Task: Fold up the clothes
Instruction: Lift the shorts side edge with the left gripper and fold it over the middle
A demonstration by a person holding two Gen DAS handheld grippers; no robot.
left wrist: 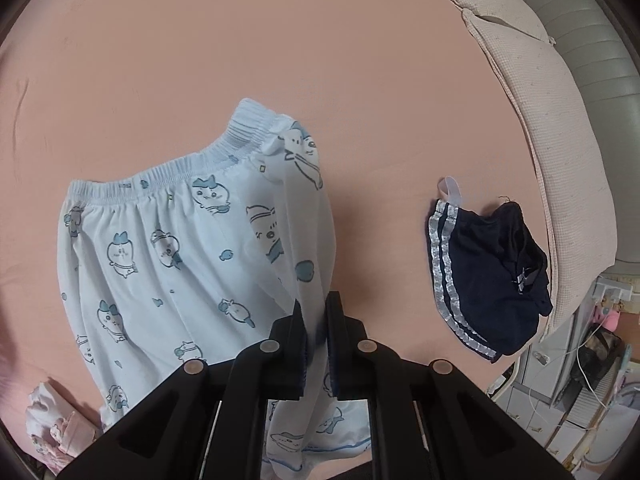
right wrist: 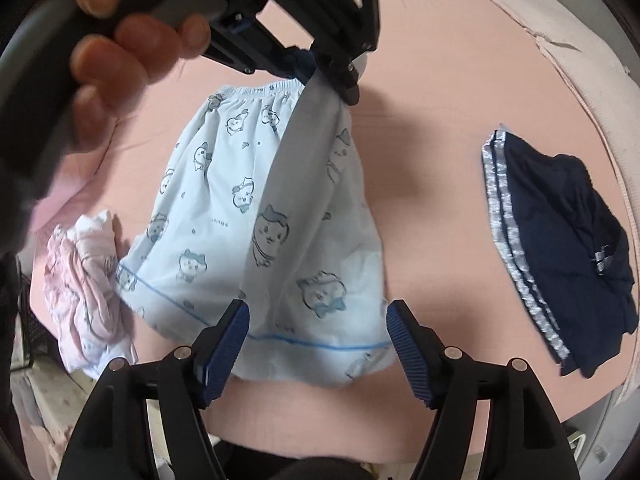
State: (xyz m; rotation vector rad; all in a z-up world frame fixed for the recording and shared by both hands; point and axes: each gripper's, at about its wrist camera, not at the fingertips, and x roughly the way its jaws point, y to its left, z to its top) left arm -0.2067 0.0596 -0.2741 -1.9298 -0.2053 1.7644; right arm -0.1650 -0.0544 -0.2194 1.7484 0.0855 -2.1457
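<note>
One pale-blue cartoon-print shorts pinched by left gripper; right gripper apart.

1. The printed shorts lie near the middle of the bed sheet, one fold of them lifted off it.
2. That fold is pinched in the left gripper, above the shorts' waistband end.
3. The right gripper hangs over the hem end, jaws apart on either side of the hem.
4. The striped shorts lie well apart to the right.
5. A crumpled garment lies just beside the printed shorts' left edge.
6. A pillow lies along the sheet's far right edge.
</note>
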